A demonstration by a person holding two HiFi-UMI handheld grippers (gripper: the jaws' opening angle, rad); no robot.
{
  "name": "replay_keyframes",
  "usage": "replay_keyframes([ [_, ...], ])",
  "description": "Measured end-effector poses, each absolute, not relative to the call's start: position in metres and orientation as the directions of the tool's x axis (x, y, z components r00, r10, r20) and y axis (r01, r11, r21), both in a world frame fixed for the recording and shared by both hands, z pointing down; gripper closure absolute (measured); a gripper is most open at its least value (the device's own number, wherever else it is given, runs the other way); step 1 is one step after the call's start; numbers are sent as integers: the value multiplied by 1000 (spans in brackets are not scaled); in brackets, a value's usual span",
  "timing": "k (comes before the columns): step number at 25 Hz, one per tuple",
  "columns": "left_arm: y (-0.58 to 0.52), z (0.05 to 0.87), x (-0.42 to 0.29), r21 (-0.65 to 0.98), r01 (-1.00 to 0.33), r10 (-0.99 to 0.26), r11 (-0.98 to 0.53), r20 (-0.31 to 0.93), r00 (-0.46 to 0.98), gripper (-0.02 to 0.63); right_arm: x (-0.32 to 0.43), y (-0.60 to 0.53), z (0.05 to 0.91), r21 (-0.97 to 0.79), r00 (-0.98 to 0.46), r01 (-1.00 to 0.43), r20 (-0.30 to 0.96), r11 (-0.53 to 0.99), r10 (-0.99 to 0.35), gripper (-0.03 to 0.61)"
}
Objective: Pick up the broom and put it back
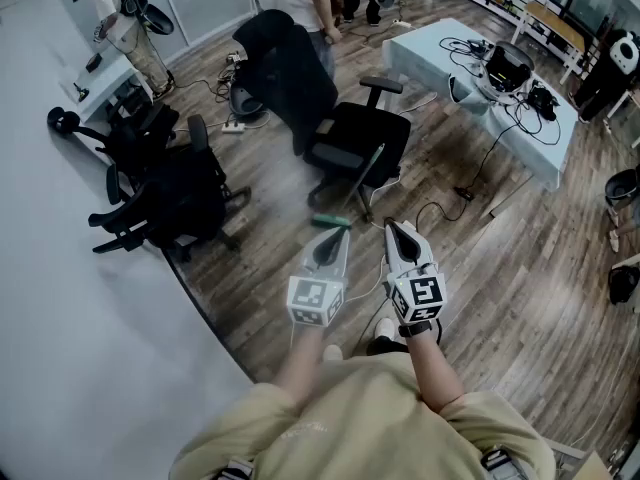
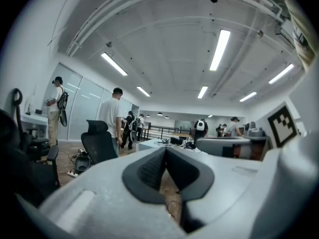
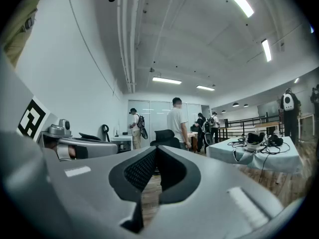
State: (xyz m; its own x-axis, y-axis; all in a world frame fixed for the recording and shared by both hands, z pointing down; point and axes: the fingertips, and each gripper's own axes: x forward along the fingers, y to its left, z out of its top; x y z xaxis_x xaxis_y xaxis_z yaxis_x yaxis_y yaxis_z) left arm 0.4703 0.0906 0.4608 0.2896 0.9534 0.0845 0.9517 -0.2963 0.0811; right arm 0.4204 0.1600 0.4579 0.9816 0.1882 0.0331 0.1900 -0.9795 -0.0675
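Observation:
The broom [image 1: 362,183] has a green head on the wood floor and a thin green handle leaning against a black office chair [image 1: 358,140]. I hold both grippers level at waist height, side by side, a short way in front of the broom head. The left gripper [image 1: 330,236] has its jaws together with nothing between them, and its tips [image 2: 166,151] meet in the left gripper view. The right gripper [image 1: 392,228] is shut and empty too, its tips [image 3: 155,149] touching. Neither gripper view shows the broom.
More black office chairs [image 1: 165,198] crowd the left by a curved white wall [image 1: 70,298]. A cloth-covered table [image 1: 480,98] with cables and headsets stands at the right. A power strip [image 1: 234,126] and cords lie on the floor. Several people stand at the back.

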Motion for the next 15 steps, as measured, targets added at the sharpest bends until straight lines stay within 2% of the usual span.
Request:
replay_keyframes([
  [6, 159, 449, 447, 51, 948, 947, -314, 81, 309, 610, 405, 236, 438, -76, 985, 169, -9, -983, 170, 572],
  [10, 206, 450, 442, 33, 943, 940, -331, 98, 326, 611, 401, 291, 445, -136, 975, 221, 5, -966, 222, 572],
  [15, 254, 460, 429, 33, 934, 927, -356, 137, 349, 609, 390, 335, 455, -189, 977, 211, 9, -959, 213, 572],
])
